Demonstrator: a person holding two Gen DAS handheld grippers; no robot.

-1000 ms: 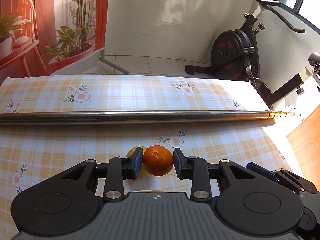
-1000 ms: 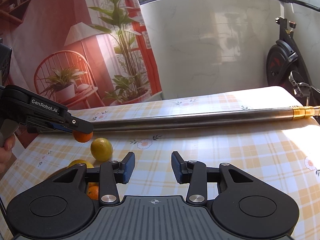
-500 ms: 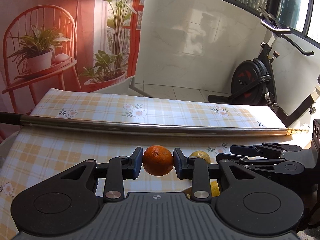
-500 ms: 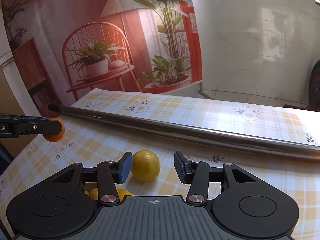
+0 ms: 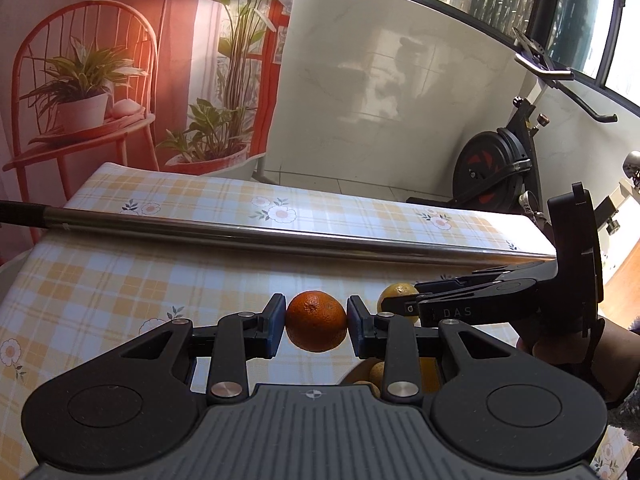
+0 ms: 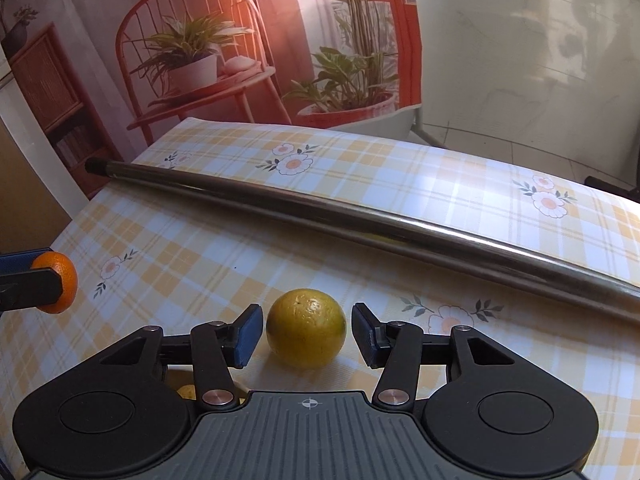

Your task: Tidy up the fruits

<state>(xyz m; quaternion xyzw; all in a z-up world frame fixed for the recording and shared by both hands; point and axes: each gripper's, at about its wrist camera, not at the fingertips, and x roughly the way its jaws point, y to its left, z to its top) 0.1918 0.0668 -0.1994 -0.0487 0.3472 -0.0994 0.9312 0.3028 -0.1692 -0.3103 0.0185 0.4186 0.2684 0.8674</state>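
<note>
My left gripper (image 5: pixel 316 322) is shut on a small orange (image 5: pixel 316 320), held above the checked tablecloth. The same orange (image 6: pixel 60 286) shows at the left edge of the right wrist view, pinched by blue pads. A yellow lemon (image 6: pixel 306 328) rests on the cloth between the fingers of my right gripper (image 6: pixel 307 334), which stands open with a gap on each side of the fruit. In the left wrist view that lemon (image 5: pixel 394 294) peeks out behind the right gripper (image 5: pixel 408 308). More yellow fruit (image 5: pixel 376 374) lies low behind my left gripper's right finger.
A long steel tube (image 6: pixel 360 216) lies across the table (image 6: pixel 200 256) beyond the fruit. An exercise bike (image 5: pixel 496 172) stands at the far right off the table. A printed backdrop with a chair and plants (image 5: pixel 80 92) hangs behind. A person's hand (image 5: pixel 560 344) holds the right gripper.
My left gripper has carried the orange left and swung its view. The right gripper has moved forward so the lemon now sits between its open fingers.
</note>
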